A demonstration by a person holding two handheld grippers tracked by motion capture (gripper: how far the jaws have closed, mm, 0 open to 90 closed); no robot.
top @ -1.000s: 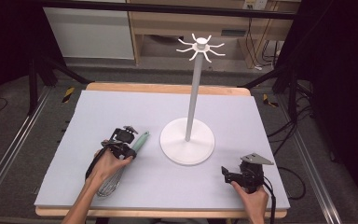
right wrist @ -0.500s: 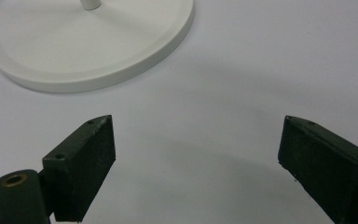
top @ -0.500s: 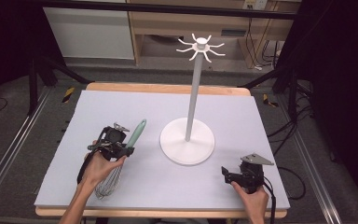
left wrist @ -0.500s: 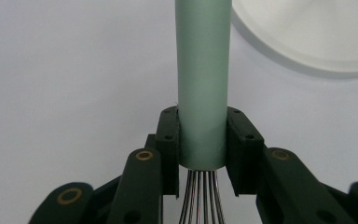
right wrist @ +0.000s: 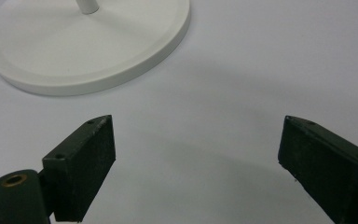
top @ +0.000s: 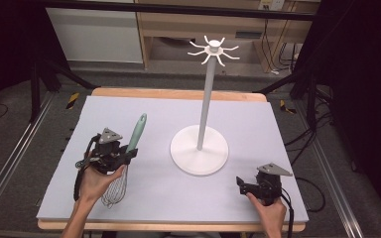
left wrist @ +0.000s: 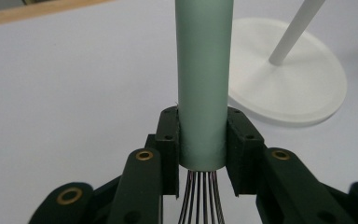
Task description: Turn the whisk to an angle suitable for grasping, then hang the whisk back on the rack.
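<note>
Lower left of the high view, the left gripper (top: 125, 157) is clamped on a whisk (top: 127, 157), its jaws pressed flat against both sides of the pale green handle just above where the thin wires leave it. The handle looks like smooth matte plastic, a plain round tube, stiff enough to hold firmly; the wire balloon below is springy and light, so I'd guess the whole thing weighs little and is best held where it is now, never by the wires. At centre stands a white hook stand (top: 199, 153), a slim post on a broad glossy disc. Lower right, the right gripper (top: 240, 185) rests with jaws wide apart over the lilac-grey table mat (top: 258, 124).
</note>
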